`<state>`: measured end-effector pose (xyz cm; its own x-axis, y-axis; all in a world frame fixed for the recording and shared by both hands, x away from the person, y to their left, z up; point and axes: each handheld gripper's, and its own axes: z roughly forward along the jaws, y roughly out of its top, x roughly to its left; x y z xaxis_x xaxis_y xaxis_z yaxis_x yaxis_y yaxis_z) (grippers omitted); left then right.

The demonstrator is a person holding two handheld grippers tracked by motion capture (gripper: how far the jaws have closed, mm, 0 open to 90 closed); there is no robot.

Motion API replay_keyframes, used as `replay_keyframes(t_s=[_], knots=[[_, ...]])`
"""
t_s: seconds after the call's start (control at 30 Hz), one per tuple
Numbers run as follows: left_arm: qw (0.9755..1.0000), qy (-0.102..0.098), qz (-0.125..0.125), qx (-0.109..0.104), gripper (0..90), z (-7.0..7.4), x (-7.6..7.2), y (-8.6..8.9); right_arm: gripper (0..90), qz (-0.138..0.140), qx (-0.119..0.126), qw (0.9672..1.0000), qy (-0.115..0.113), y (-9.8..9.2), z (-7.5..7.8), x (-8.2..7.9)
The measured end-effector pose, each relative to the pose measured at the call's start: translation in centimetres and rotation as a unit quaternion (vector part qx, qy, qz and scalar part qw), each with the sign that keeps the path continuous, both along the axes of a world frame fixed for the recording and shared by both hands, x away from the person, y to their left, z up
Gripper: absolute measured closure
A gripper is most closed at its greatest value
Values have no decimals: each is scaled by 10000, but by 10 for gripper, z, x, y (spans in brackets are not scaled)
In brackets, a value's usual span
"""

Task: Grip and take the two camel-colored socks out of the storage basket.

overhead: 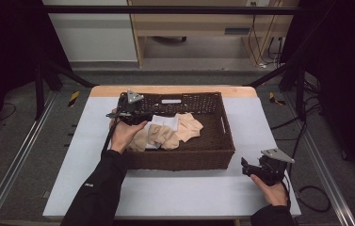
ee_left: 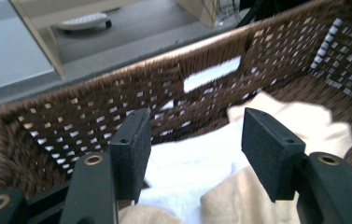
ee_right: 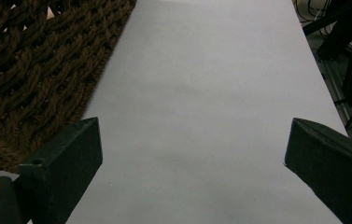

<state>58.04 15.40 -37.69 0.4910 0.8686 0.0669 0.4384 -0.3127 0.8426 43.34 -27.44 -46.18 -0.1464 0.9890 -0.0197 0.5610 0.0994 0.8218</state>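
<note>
Left gripper view is showing the left gripper (ee_left: 194, 149) gaping over white cloth (ee_left: 183, 172) inside the wicker basket (ee_left: 71, 126); the right gripper (ee_right: 192, 168) is gaping empty beside the basket's right wall.

I see a table (overhead: 175, 188) with a pale grey-white top and a strip of bare wood along its far edge. A dark brown wicker basket (overhead: 184, 157) sits directly on it, toward the far side, with bare surface in front and on both sides.
</note>
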Motion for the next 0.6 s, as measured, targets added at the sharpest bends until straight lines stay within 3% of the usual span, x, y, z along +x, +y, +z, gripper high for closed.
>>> replay_keyframes(t_s=[0.23, 0.3, 0.6], knots=[[9992, 341, 1, 223, 446, -21, 5, -3, 44, 18, -31, 10000, 15, 0, 0, 0], [9986, 501, -24, 169, 447, -24, 6, -4, 44, 28, -25, 10000, 26, 1, 0, 0], [9965, 769, -159, 294, 426, -36, 4, -8, 44, 66, -70, 9999, 45, 2, -1, 1]])
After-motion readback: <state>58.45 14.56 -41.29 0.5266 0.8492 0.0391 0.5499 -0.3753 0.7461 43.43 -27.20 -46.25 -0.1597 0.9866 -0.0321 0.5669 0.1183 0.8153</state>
